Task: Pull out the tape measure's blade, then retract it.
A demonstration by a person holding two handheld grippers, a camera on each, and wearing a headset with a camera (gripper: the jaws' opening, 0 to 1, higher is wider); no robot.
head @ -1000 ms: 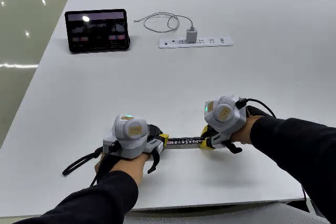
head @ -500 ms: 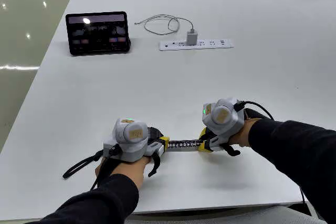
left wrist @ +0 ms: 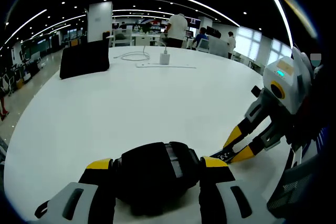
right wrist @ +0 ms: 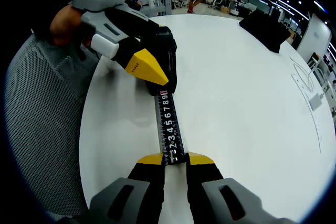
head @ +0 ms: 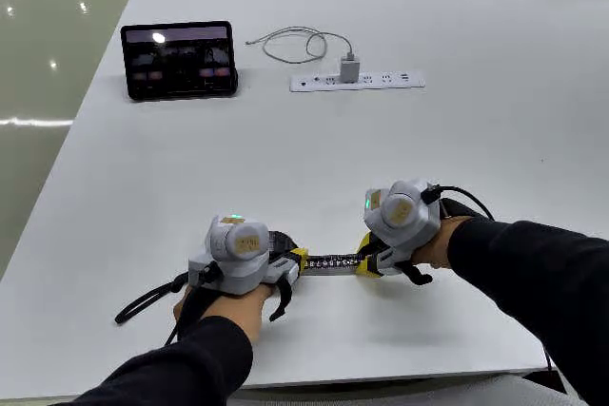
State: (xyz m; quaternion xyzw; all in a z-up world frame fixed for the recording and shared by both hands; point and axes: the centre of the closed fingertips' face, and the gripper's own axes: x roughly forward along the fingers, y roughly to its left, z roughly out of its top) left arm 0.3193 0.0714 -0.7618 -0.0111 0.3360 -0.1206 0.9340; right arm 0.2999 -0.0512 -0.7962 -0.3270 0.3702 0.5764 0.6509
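Note:
A black tape measure case (left wrist: 155, 174) lies on the white table, and my left gripper (left wrist: 157, 165) is shut on it between its yellow-tipped fingers. In the head view the left gripper (head: 290, 261) sits near the table's front edge. A short stretch of numbered blade (right wrist: 167, 127) runs from the case (right wrist: 160, 59) to my right gripper (right wrist: 175, 159), which is shut on the blade's end. The head view shows the blade (head: 330, 261) bridging the small gap between the left gripper and the right gripper (head: 364, 264).
A dark tablet (head: 179, 58) stands at the back left of the table (head: 476, 121). A white power strip (head: 357, 80) with a charger and coiled cable (head: 295, 41) lies behind the middle. The table's front edge runs just below both hands.
The right gripper has moved left toward the left gripper, and the exposed stretch of blade has grown shorter. The left gripper and the case have stayed put.

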